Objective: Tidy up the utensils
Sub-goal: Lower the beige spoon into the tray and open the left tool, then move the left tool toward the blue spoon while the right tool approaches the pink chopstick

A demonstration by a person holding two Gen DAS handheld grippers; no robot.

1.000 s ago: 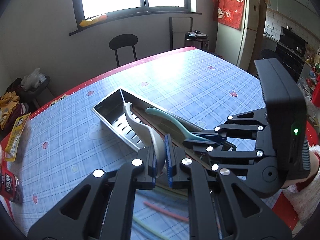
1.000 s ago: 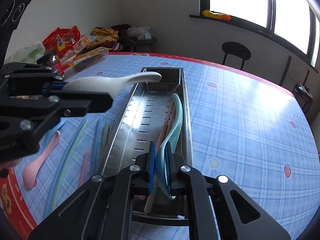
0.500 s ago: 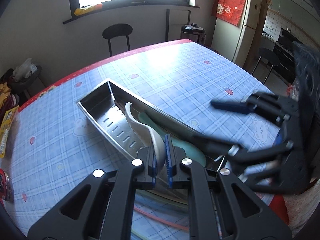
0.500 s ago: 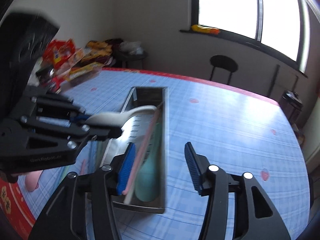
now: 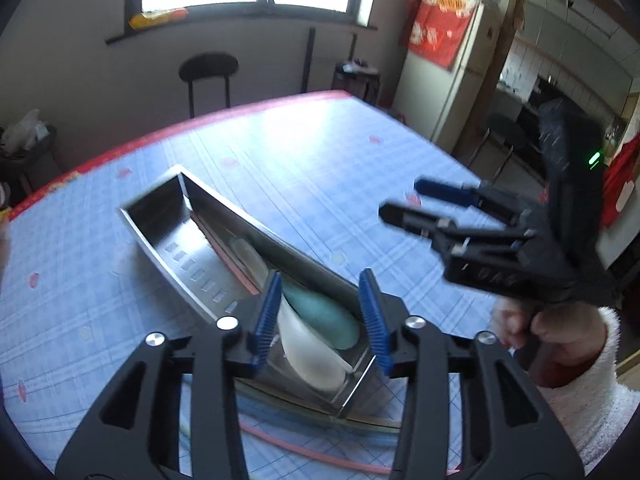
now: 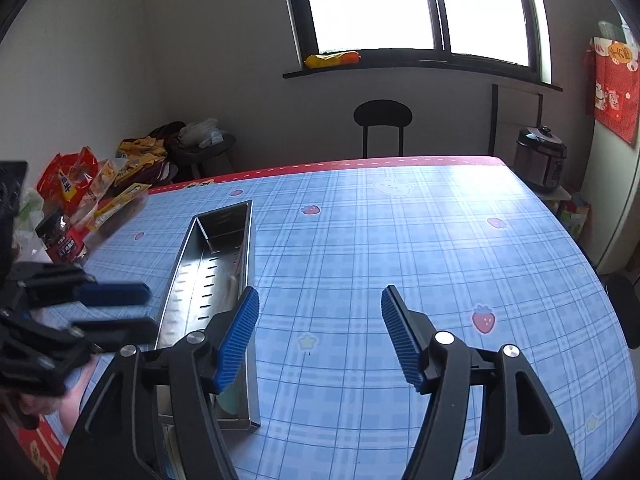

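Note:
A long steel tray (image 5: 168,220) lies on the blue checked table; it also shows in the right wrist view (image 6: 208,264). A white spoon (image 5: 308,344), a teal spoon (image 5: 324,312) and a pink chopstick (image 5: 232,264) lie in it. My left gripper (image 5: 320,316) is open and empty just above the tray's near end. My right gripper (image 6: 320,336) is open and empty, raised over the table right of the tray; it shows in the left wrist view (image 5: 404,200). The left gripper shows in the right wrist view (image 6: 132,312).
Loose pink and green sticks (image 5: 304,448) lie on the table beside the tray's near end. Snack packets and a jar (image 6: 64,236) sit at the table's left side. A black chair (image 6: 382,120) stands behind the table. A fridge (image 5: 444,80) stands to the right.
My left gripper opened and dropped the white spoon into the tray. My right gripper, having let go of the teal spoon, opened wider and lifted away to the right.

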